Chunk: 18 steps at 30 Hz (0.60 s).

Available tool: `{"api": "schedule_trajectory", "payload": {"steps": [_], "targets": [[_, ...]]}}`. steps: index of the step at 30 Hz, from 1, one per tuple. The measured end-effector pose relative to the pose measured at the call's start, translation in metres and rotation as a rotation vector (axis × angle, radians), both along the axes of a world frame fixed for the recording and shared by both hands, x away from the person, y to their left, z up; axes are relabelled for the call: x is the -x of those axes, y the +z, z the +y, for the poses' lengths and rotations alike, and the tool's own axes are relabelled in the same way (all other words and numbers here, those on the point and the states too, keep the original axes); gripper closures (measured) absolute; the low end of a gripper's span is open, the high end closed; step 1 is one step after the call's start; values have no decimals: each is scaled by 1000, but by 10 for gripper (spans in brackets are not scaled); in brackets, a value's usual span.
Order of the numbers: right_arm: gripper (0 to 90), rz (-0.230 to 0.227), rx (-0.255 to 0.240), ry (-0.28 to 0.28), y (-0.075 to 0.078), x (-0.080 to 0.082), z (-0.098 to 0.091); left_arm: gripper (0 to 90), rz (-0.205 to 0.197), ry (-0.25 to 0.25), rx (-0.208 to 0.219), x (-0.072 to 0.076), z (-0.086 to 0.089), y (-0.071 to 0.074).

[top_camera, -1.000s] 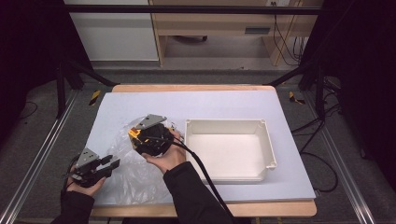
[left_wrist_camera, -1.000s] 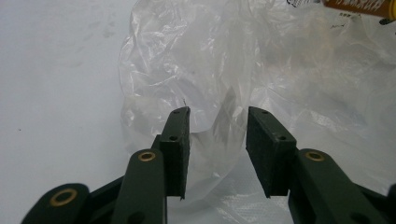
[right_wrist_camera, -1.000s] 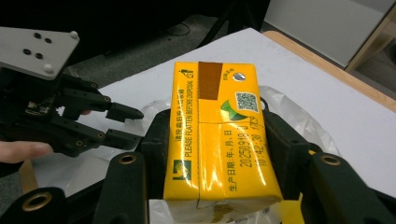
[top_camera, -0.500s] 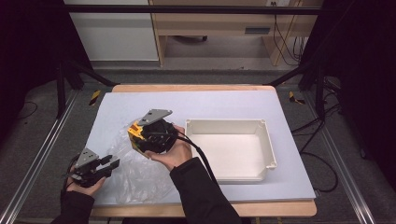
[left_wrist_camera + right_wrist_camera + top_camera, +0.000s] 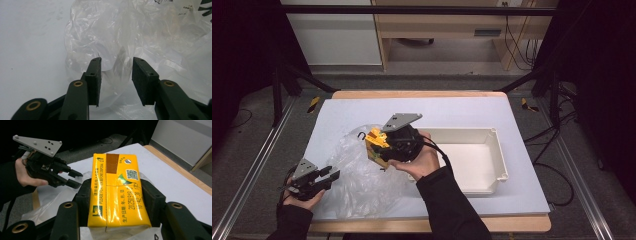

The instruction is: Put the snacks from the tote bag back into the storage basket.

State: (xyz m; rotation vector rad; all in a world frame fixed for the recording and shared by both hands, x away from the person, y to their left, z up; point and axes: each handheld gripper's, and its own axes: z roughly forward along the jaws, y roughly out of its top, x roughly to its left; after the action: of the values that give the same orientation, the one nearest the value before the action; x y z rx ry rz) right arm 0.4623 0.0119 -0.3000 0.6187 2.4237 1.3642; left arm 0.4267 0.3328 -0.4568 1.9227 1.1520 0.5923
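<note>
Right hand-held gripper (image 5: 115, 202) clamped on yellow packet (image 5: 115, 192), raised above clear plastic bag (image 5: 362, 175) at bench (image 5: 512, 115) centre, left hand-held gripper (image 5: 116, 75) jaws apart at bag's 8 o'clock edge, palm underneath.

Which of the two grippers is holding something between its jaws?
The right gripper: its jaws clamp the yellow packet. The left gripper is open over the plastic bag.

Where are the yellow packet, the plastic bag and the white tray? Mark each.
yellow packet (image 5: 117, 192): right gripper view, middle of its printed face.
plastic bag (image 5: 110, 32): left gripper view, crumpled clear film.
white tray (image 5: 501, 160): high view, right wall.
</note>
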Motion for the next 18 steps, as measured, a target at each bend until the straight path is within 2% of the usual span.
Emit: {"api": "schedule_trajectory", "payload": {"steps": [10,18], "targets": [[511,-3,-1,29,8,1,-36,596,0,2,3,0,0,0],[511,7,17,30,6,-2,-70,595,0,3,3,0,0,0]]}}
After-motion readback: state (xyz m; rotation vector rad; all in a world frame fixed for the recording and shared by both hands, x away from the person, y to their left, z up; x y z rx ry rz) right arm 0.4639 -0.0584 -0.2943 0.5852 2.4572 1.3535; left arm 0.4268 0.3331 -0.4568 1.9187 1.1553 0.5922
